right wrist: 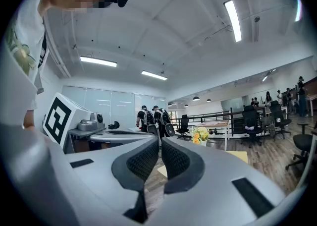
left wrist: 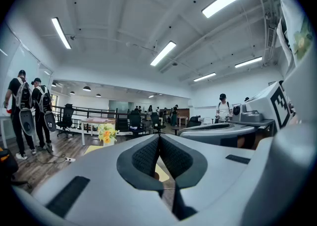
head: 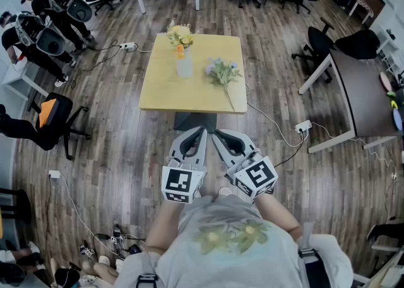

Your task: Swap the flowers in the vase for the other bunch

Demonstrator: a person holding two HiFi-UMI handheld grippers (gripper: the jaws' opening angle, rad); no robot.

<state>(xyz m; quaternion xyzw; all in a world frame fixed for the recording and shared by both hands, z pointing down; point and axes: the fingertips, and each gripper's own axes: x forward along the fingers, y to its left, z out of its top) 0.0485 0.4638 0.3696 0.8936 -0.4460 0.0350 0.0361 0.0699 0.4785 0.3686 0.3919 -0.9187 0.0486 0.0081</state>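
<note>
Status: nothing started, as far as I can see.

- Vase (head: pixel 184 66) stands upright on the table (head: pixel 165 91), toward the far edge and left of centre. The yellow bunch (head: pixel 180 35) is in it, so the pull-out isn't done.
- Other bunch (head: pixel 222 73), pale with green leaves, lies flat on the right half of the table. The heads sit just right of the vase without touching it, and the stem runs toward the near right corner.
- Left gripper (head: pixel 202 131): jaws fully together, nothing between them.
- Right gripper (head: pixel 215 134): jaws all but together with a thin slit showing, also empty.
- Both are held level, side by side close to the person's body, over the floor off the table's near edge. They are well apart from either bunch.

Left to do, my read:
1. Lift the yellow bunch out of the vase.
2. Put it down on the table.
3. Pick up the loose bunch by its stem.
4. Seat it in the vase.

Other people stand off to the left, well clear of the table.
</note>
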